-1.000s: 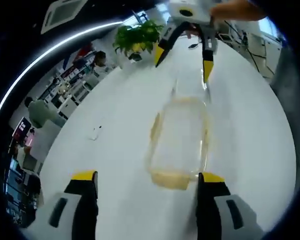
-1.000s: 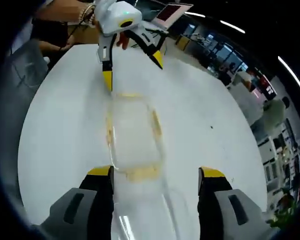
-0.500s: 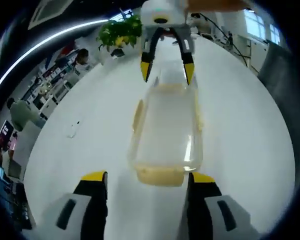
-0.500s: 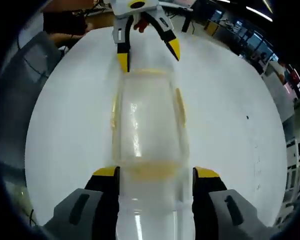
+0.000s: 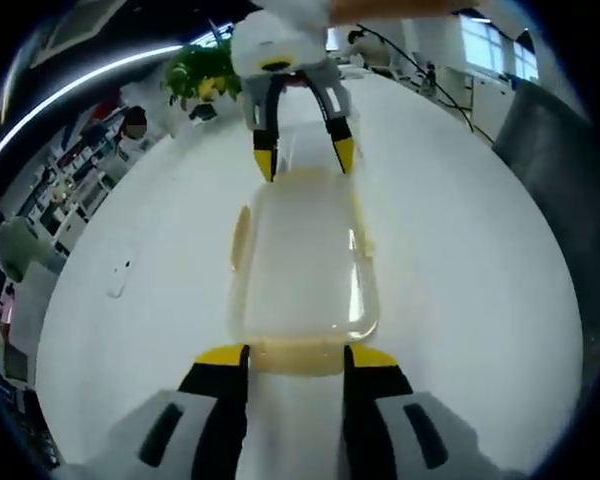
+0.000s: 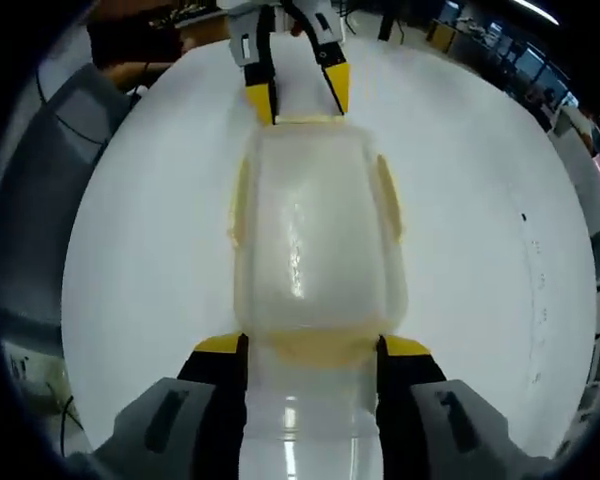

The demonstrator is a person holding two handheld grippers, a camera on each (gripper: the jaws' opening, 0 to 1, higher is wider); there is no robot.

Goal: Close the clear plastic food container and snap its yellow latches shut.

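The clear plastic food container (image 5: 302,262) sits lid-on in the middle of the round white table (image 5: 460,250), and both claws are right on top of it now! A second ago they hung well back from its two short ends with their jaws spread wide; half a second ago they were closing the distance; now each one has arrived at its own end. In the left gripper view the left gripper (image 5: 295,357) straddles the near yellow latch (image 5: 298,357), jaws narrowed in beside it, tips touching or just short of it, hard to call. Far end, same view, the right gripper (image 5: 301,160) comes in with its yellow tips at the container's far edge. Swing over to the right gripper view: the right gripper (image 6: 310,348) brackets its near latch (image 6: 310,346), jaws drawn in but still parted, nothing actually gripped that I can see. The left gripper (image 6: 298,96) shows at the far end, jaws apart. The side latches (image 6: 389,198) lie along the long walls, whether snapped down I cannot tell. My read: the approach is over, the lid looks seated, and the end latches are next to be pressed home
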